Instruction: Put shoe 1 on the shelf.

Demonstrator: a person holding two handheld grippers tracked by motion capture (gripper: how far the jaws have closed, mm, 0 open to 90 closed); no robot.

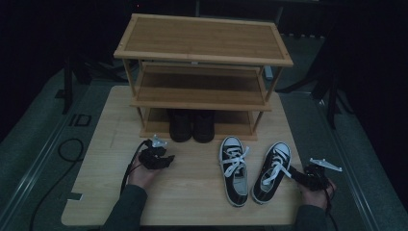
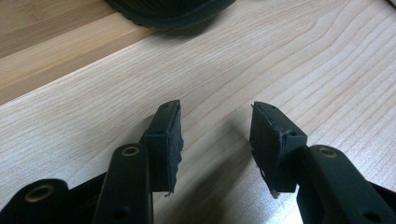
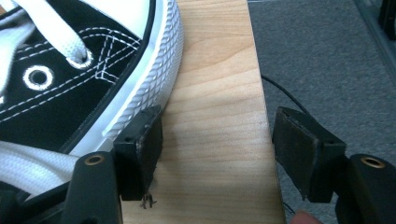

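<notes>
high view: with the left gripper (image 1: 166, 160) released and empty in front of the three-tier bamboo shoe rack (image 1: 202, 57), the right gripper (image 1: 294, 174) (jaws spread, nothing clamped) should straddle the sidewall of the right black-and-white canvas sneaker (image 1: 272, 171), well in front of that rack, before squeezing.

A: What's seen of the sneakers?

B: Two black canvas sneakers with white laces, toe caps and soles are set upright on the table, toes pointed toward the shoe rack. The right sneaker (image 1: 273, 172) is angled, heel near the table's right edge. The left sneaker (image 1: 234, 171) is laid just beside it, not touching, laces loose.
</notes>
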